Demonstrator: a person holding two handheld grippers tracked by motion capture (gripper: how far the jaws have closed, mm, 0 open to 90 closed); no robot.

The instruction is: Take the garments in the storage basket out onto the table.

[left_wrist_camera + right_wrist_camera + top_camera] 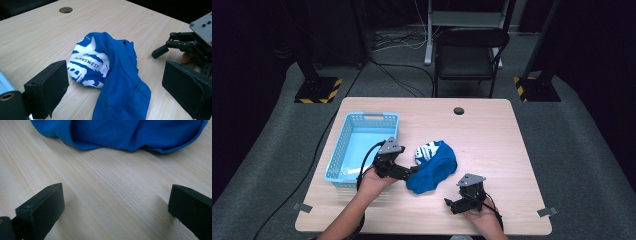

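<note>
While both tongs stand wide open and hold nothing, the right tongs (451, 204) rest nearest, the left tongs (411, 171) touch the blue shirt (434, 170) on the table (492, 145), beside the basket (343, 142).

Bare table (492, 145) right of shirt (434, 172); basket (343, 145) blocks left.
</note>
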